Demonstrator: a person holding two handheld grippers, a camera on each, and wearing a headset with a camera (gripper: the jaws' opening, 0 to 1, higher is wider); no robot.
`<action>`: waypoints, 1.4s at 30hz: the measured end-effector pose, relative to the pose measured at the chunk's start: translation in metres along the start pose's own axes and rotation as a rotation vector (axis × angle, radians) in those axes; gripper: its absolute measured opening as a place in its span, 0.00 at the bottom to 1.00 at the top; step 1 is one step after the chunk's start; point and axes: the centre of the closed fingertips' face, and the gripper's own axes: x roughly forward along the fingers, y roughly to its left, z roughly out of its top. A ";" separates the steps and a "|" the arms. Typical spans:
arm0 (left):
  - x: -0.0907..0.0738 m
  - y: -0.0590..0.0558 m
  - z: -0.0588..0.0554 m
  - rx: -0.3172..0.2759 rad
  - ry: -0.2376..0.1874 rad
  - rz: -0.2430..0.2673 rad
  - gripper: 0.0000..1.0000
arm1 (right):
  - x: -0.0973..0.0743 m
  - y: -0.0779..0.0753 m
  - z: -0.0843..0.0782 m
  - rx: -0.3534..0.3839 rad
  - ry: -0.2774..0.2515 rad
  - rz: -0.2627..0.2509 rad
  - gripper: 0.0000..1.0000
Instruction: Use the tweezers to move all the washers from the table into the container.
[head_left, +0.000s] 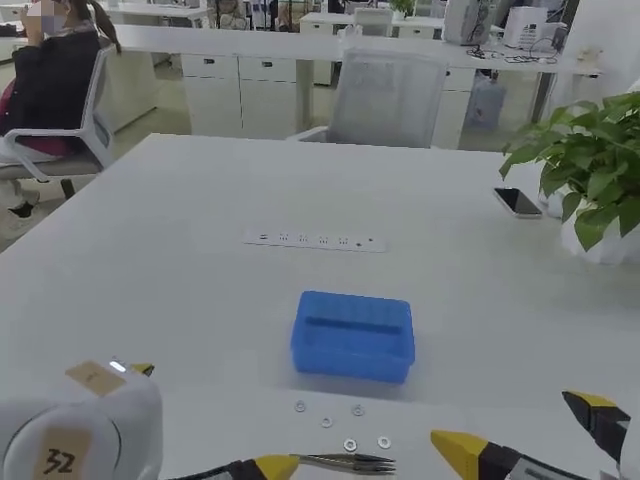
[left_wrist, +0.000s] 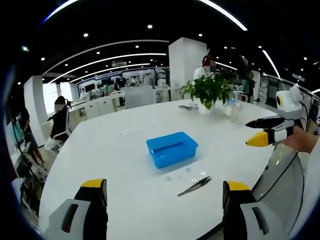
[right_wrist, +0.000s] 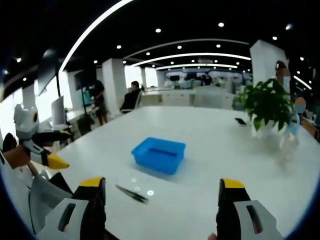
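**Workbench at one moment, in the head view and both gripper views.** We saw a broad white table (head_left: 200, 250) spanning the head view. A grey mesh office chair (head_left: 385, 95) stood at the table's far edge, at 12 o'clock. A leafy potted plant (head_left: 590, 160) stood on the table at 2 o'clock from its centre, near the right edge.

The blue container (head_left: 353, 335), a shallow rectangular open-topped tray, sat upright near the middle of the table. In the head view the left gripper (left_wrist: 164, 185) hung at 7 o'clock from the container. Its yellow-tipped jaws were spread wide and held nothing. The right gripper (right_wrist: 161, 183) hung at 5 o'clock from the container, its jaws likewise wide apart and empty.

A white power strip (head_left: 315, 240) lay flat at 12 o'clock from the container, apart from it. A dark phone (head_left: 518, 202) lay at 2 o'clock, just beside the plant.

The tweezers (head_left: 345, 462) lay flat on the table at 6 o'clock from the container, between the two grippers, with their prong ends toward 3 o'clock. In the left gripper view they lay ahead of the jaws and apart from them.

We counted five washers (head_left: 350, 444) scattered on the table between the container and the tweezers, all outside the container. The two nearest lay just beside the prongs.
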 end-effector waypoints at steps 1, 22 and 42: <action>0.000 0.000 0.000 0.001 -0.003 0.001 0.98 | 0.000 0.000 0.000 0.000 0.001 0.000 0.92; 0.008 0.000 -0.003 -0.003 0.013 -0.010 0.98 | 0.006 0.000 -0.002 -0.004 0.010 -0.004 0.91; 0.015 0.000 -0.007 0.015 0.016 -0.033 0.94 | 0.009 -0.001 -0.011 0.007 0.042 -0.006 0.89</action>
